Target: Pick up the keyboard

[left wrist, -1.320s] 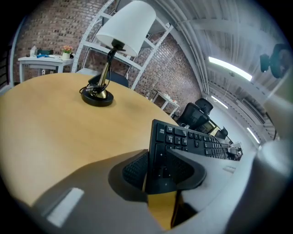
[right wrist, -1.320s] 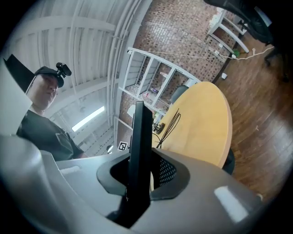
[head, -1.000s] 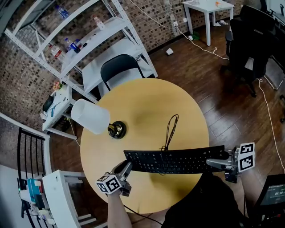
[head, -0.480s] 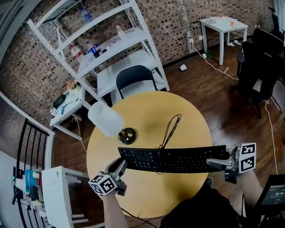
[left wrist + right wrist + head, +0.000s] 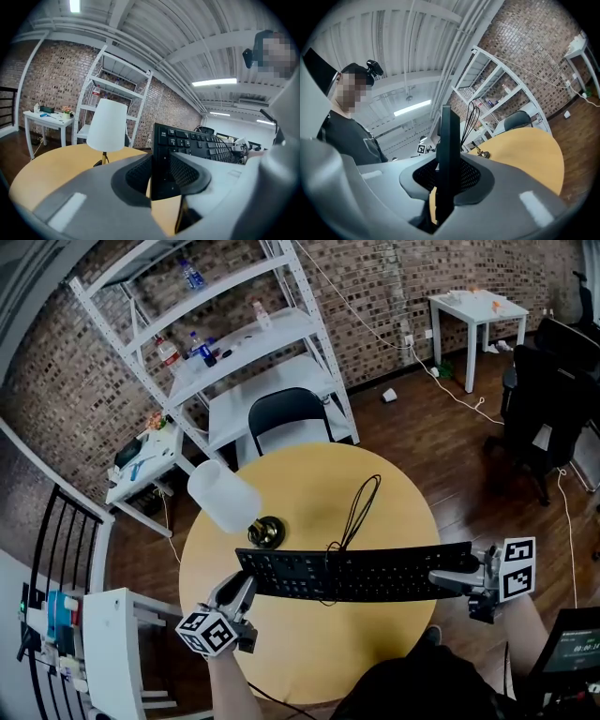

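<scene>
Keyboard [image 5: 449, 140] edge-on, right gripper view only

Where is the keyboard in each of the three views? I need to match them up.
Head view: keyboard runs left to right across the lower middle.
Left gripper view: keyboard centre-right, keys showing, its end clamped between the jaws.
Right gripper view: keyboard dead centre, edge-on, a thin black upright between the jaws.
Shared landmark: the round yellow table.
</scene>
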`<action>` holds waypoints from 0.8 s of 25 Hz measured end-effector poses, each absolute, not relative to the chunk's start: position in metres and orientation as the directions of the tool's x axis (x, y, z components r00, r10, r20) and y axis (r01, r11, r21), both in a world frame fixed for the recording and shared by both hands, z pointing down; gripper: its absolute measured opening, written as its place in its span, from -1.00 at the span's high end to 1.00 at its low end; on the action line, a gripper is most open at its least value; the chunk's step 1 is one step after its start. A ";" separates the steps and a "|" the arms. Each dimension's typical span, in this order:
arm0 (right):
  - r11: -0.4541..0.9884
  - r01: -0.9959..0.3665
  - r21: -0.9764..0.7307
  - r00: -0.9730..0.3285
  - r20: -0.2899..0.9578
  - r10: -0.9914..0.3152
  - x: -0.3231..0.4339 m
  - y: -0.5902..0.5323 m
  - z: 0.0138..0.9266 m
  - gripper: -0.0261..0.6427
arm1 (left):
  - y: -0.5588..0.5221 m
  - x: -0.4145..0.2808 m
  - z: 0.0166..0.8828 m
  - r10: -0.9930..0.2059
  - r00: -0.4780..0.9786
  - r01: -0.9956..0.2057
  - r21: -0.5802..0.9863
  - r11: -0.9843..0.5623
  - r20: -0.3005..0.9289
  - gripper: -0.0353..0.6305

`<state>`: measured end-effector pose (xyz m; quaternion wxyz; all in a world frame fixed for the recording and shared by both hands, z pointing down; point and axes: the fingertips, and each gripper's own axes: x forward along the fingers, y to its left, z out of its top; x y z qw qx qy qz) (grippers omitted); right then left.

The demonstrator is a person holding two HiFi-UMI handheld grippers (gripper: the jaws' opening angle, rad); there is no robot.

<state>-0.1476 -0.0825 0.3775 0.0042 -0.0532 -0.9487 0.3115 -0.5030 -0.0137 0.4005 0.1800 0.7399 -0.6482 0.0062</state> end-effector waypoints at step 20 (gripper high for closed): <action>0.803 0.110 -0.586 -0.993 -0.039 0.107 -0.147 -0.081 0.378 0.72 | -0.011 -0.499 0.390 -0.963 0.138 -0.970 0.229 -0.084 0.231 0.20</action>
